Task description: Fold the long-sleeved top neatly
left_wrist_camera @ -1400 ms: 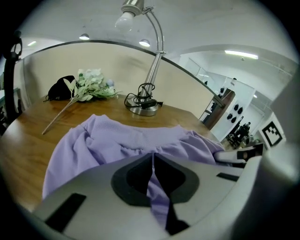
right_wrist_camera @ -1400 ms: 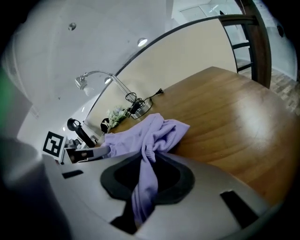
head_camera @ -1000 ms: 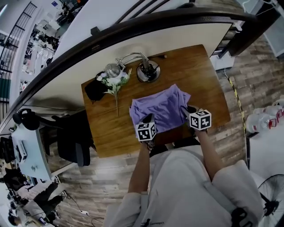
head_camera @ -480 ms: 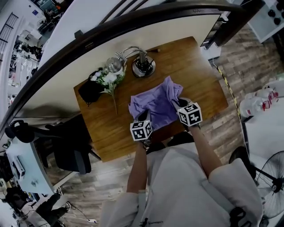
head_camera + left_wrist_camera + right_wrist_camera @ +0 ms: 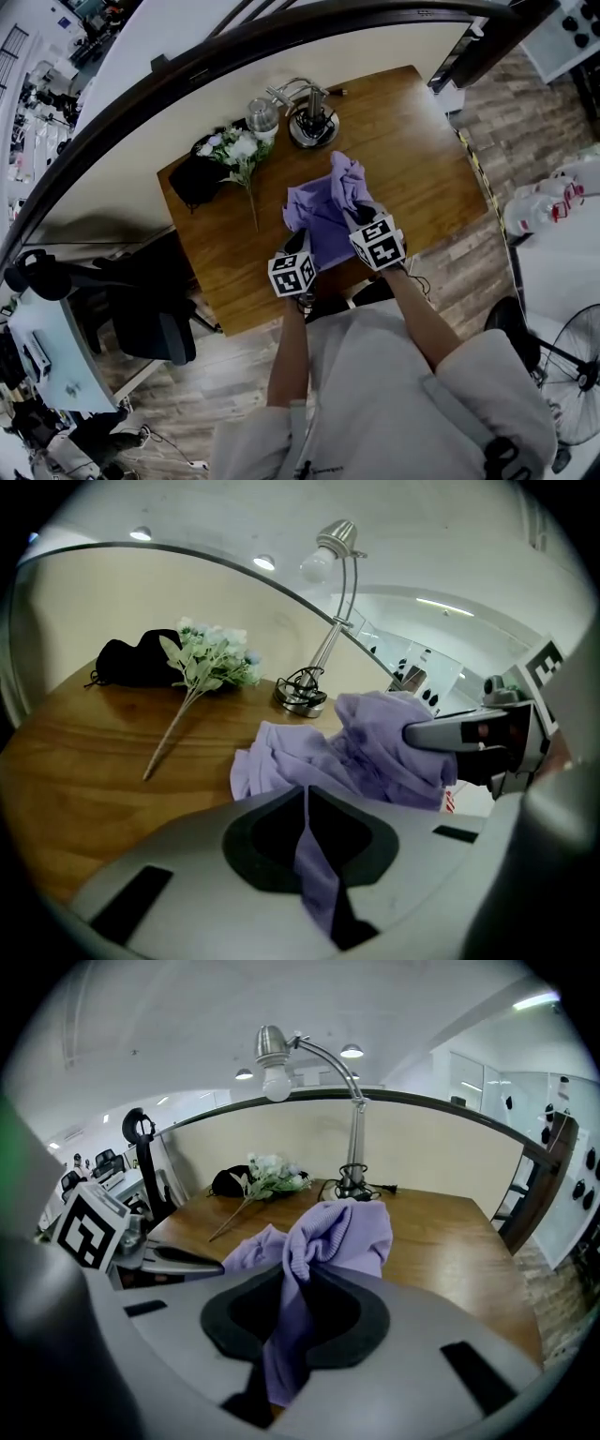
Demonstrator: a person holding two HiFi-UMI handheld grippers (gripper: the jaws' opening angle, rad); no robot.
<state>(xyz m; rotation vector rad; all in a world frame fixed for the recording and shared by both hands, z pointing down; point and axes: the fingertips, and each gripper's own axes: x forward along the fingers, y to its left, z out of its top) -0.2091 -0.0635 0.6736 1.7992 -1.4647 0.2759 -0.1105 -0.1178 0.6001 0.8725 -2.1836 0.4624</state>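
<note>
The left gripper [image 5: 300,247] is clamped on the top [image 5: 319,208] by the desk's [image 5: 427,178] near edge. The right gripper [image 5: 362,217] pinches a bunched, raised fold

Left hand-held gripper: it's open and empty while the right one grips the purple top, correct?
No. The left hand-held gripper is shut on the purple top too, as the left gripper view shows; the right hand-held gripper does grip it.

head view steep overhead; left, right gripper views low, close, share table [image 5: 75,761]
</note>
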